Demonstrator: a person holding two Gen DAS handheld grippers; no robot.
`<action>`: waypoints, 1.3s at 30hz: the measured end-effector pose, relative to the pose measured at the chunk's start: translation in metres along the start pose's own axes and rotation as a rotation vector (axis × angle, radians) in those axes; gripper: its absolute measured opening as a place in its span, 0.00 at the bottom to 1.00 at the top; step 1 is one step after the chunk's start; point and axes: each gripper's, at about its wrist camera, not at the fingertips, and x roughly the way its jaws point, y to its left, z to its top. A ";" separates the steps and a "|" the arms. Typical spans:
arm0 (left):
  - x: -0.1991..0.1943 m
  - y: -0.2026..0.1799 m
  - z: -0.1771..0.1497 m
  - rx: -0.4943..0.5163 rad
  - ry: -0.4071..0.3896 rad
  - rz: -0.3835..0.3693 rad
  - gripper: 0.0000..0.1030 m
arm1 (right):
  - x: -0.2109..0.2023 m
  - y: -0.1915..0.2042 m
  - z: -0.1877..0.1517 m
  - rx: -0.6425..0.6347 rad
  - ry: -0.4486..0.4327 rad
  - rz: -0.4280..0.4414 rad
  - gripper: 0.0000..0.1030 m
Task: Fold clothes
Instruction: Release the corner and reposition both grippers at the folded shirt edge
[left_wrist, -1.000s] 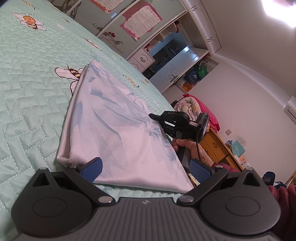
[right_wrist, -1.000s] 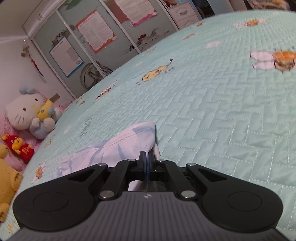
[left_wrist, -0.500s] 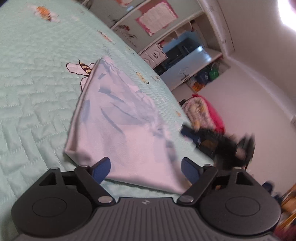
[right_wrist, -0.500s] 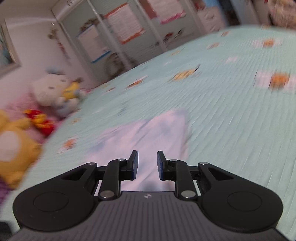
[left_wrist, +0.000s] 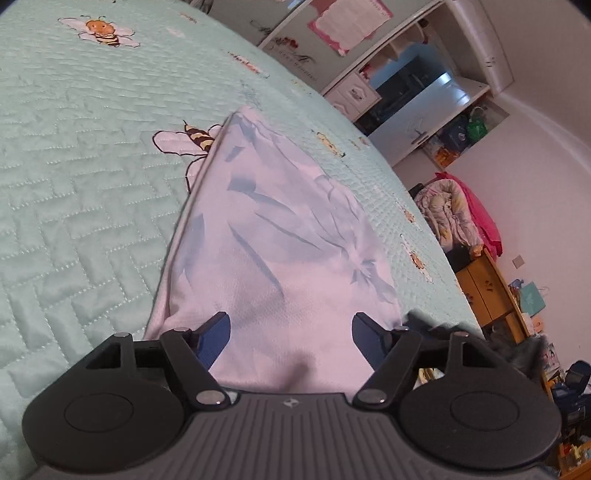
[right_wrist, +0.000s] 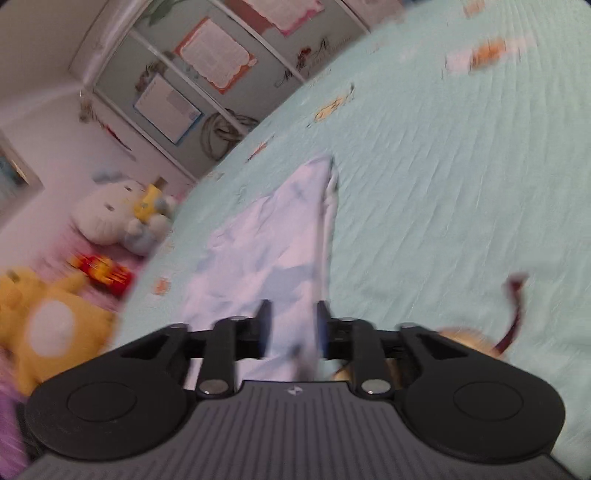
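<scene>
You are working over a wide bed covered in a mint-green quilted bedspread (left_wrist: 74, 192) stitched in a herringbone pattern and printed with cartoon bees. Behind it runs a pale wardrobe wall with glazed sliding doors (right_wrist: 207, 96) carrying scallop-edged paper notices; their print is too small and blurred to read, and the dark cursive lettering on the door panels cannot be made out either. In your left wrist view an open white cupboard bay (left_wrist: 424, 110) sits past the bed's far corner, with a heap of pink and pale bedding (left_wrist: 458, 218) on a wooden cabinet below it.

The folded white garment with pale blue streaks (left_wrist: 273, 236) lies flat on the bedspread, its far corner covering part of one printed bee (left_wrist: 184, 140). In your right wrist view, which is motion-blurred, the same garment (right_wrist: 266, 243) tapers away from you toward the wardrobe.

At the bed's head sit a white cat plush toy (right_wrist: 110, 214) and a yellow plush toy (right_wrist: 44, 317).

Your left gripper (left_wrist: 290, 332) stands wide with its jaws closing, blue pads on either side of the garment's near edge, pressing on nothing. Your right gripper (right_wrist: 291, 325) is narrowly parted, its jaws opening, garment seen in the gap but not pinched.
</scene>
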 end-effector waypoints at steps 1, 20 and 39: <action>-0.003 -0.003 0.006 0.002 -0.019 -0.026 0.73 | 0.002 -0.002 0.003 -0.010 0.007 -0.014 0.24; 0.095 0.037 0.155 0.011 -0.098 0.093 0.77 | 0.095 -0.051 0.109 0.120 0.060 0.161 0.42; 0.172 0.045 0.196 0.133 -0.003 0.060 0.81 | 0.170 -0.049 0.159 0.022 0.108 0.279 0.39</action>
